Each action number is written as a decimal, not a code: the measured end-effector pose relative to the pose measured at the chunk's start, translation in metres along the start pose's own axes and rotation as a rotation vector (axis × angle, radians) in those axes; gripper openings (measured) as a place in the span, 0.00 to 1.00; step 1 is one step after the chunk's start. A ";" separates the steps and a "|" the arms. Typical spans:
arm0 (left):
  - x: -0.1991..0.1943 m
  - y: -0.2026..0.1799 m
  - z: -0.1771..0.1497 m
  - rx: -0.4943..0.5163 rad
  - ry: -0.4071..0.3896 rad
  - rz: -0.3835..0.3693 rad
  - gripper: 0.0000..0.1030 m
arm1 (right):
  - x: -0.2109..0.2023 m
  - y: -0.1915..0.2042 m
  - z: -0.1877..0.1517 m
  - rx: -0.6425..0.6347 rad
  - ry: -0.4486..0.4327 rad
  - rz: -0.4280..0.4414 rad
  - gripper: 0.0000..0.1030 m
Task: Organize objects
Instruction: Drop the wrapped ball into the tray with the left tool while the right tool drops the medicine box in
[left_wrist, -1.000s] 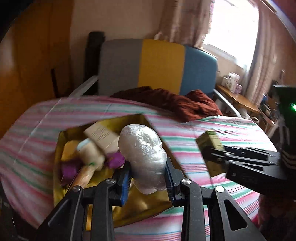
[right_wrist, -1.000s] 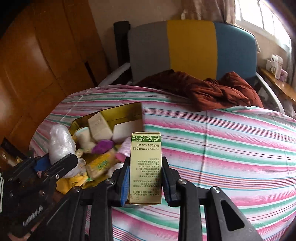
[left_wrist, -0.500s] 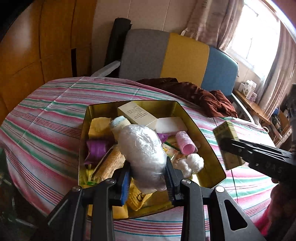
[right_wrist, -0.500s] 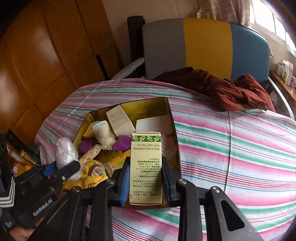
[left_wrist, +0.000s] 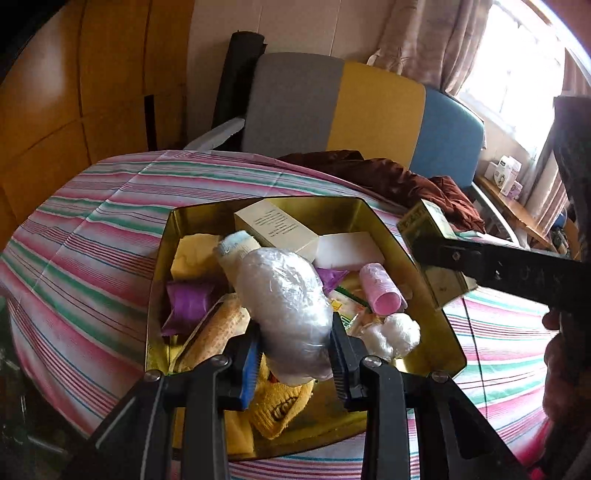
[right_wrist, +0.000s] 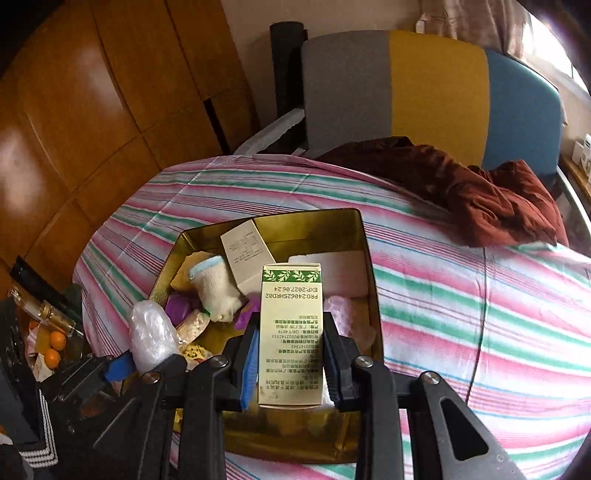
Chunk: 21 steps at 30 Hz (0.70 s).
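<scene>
A gold tin (left_wrist: 162, 258) (right_wrist: 364, 243) sits on the striped bedspread, filled with several small items. My left gripper (left_wrist: 295, 354) is shut on a clear plastic-wrapped bundle (left_wrist: 284, 306), held above the tin's near end. My right gripper (right_wrist: 290, 362) is shut on a cream carton with a green leaf band (right_wrist: 291, 332), held upright over the tin's right half. In the left wrist view the same carton (left_wrist: 432, 254) hangs at the tin's right rim. In the right wrist view the bundle (right_wrist: 151, 336) shows at the tin's left near corner.
Inside the tin lie a beige box (left_wrist: 277, 229), a white block (left_wrist: 349, 249), a pink roll (left_wrist: 380, 291), a purple packet (left_wrist: 188, 302), a sock (right_wrist: 214, 284) and yellow cloth (left_wrist: 280, 406). A dark red garment (right_wrist: 480, 192) lies at the bed's far side, before a grey, yellow and blue headboard (right_wrist: 424, 92).
Both grippers moved in over the tin, each keeping its item. The tin came from the view's edge into full view beneath them, and the views steadied from blur.
</scene>
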<state>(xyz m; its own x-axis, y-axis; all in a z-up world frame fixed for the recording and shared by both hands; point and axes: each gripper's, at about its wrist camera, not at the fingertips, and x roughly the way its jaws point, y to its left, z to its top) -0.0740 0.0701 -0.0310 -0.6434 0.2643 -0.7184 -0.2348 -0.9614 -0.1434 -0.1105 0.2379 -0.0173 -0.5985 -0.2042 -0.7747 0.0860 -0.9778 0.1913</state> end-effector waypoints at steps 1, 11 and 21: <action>0.002 -0.001 0.000 0.004 0.007 -0.003 0.33 | 0.003 0.001 0.002 -0.005 0.003 -0.002 0.28; 0.014 -0.003 0.007 -0.005 0.013 -0.009 0.34 | 0.029 0.002 0.021 -0.007 0.047 0.027 0.28; 0.021 -0.004 0.003 -0.007 0.032 0.006 0.39 | 0.046 0.006 0.033 -0.042 0.063 0.004 0.35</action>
<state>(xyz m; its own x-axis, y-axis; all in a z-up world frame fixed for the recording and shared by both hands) -0.0888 0.0797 -0.0437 -0.6213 0.2557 -0.7407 -0.2257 -0.9636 -0.1432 -0.1634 0.2245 -0.0322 -0.5467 -0.2094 -0.8108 0.1224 -0.9778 0.1700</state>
